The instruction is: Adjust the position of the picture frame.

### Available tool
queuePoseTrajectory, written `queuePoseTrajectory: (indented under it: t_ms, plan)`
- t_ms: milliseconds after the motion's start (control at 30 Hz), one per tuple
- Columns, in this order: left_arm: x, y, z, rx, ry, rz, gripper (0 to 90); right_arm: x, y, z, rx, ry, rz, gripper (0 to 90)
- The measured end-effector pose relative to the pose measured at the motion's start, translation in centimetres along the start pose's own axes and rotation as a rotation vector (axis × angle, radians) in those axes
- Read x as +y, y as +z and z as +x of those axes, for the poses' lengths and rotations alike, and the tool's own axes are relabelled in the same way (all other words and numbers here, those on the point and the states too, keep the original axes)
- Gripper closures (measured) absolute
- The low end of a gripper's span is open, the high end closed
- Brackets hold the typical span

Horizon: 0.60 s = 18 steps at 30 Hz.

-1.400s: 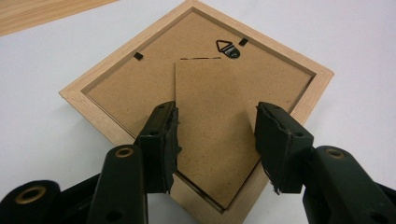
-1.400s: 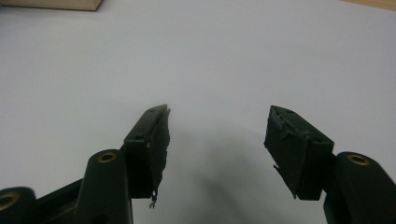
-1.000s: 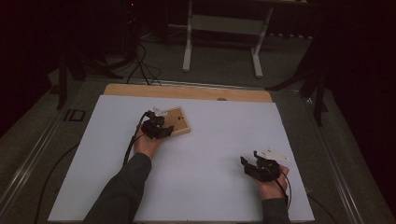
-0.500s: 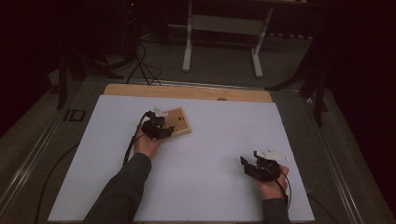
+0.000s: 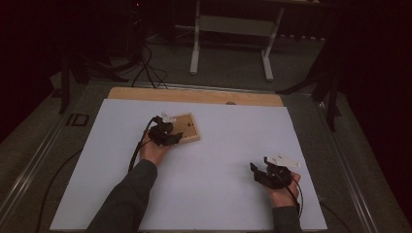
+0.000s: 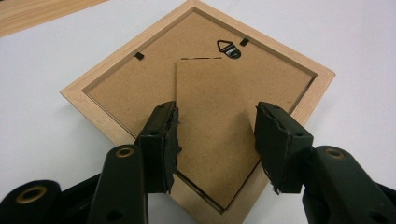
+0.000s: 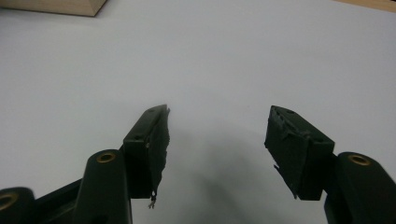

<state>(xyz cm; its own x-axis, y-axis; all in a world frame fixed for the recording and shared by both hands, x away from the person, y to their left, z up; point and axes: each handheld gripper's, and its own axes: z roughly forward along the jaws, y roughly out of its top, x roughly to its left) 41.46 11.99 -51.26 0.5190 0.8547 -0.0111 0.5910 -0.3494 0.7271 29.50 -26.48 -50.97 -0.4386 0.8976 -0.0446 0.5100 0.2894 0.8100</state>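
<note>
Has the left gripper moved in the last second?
No. The left gripper sits at the same spot over the frame, just as near the wooden strip.

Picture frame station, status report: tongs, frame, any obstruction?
Left tongs open, straddling the stand flap. Picture frame face down on the white sheet. Right tongs open, empty. Nothing in the way.

L (image 5: 171, 136) & R (image 5: 260, 171) jaws apart
</note>
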Motion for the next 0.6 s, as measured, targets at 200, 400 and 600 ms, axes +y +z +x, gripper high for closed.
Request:
queuePoseTrajectory:
  t_ms: [200,400,600]
  plan:
    - [-0.02,0.00,-0.19,-0.015,0.012,-0.002,50.4,0.00,0.00,0.02,0.000,0.001,0.001,39.0]
    - [-0.02,0.01,-0.34,-0.026,0.025,-0.001,50.4,0.00,0.02,0.04,0.001,0.000,0.001,38.9]
    - [-0.06,0.03,-0.46,-0.040,0.033,-0.006,50.4,-0.01,0.01,-0.01,-0.002,0.001,-0.001,38.6]
